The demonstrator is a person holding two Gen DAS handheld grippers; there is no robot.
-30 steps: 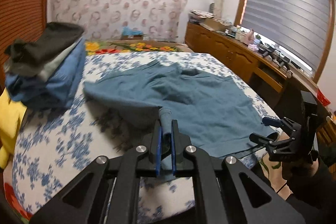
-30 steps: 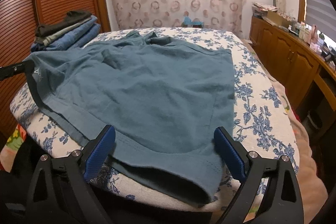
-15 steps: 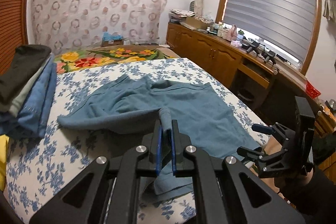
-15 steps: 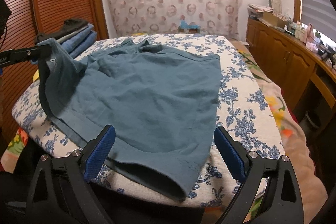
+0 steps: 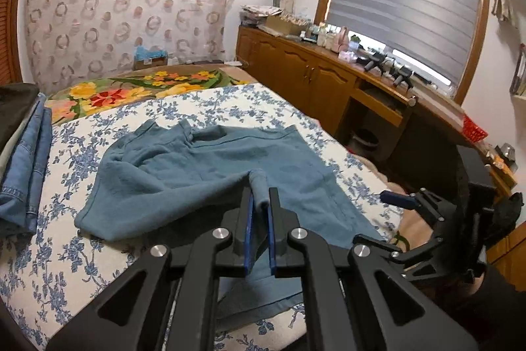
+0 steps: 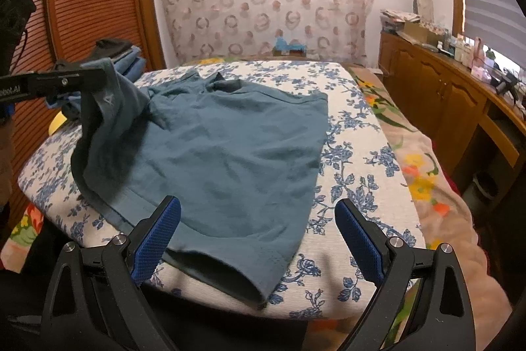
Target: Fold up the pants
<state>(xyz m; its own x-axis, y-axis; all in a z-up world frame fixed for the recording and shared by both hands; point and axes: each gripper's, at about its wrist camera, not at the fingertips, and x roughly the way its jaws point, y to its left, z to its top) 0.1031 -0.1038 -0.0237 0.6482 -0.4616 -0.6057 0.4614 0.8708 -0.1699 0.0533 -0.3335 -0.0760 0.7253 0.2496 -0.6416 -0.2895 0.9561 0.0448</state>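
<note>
We see the teal pants (image 6: 230,153) spread across the middle of the floral bed (image 6: 371,173), one corner lifted at the left of the right-wrist frame. Our left gripper (image 5: 259,213) has its fingers (image 5: 249,216) pressed narrow on a fold of that fabric — the cloth rises between the blue pads at lower centre. Our right gripper (image 6: 258,239) hovers at the bottom of its frame, fingers (image 6: 157,236) spread wide and holding nothing — just above the near hem. A stack of folded clothes (image 5: 24,166) sits at the left edge.
</note>
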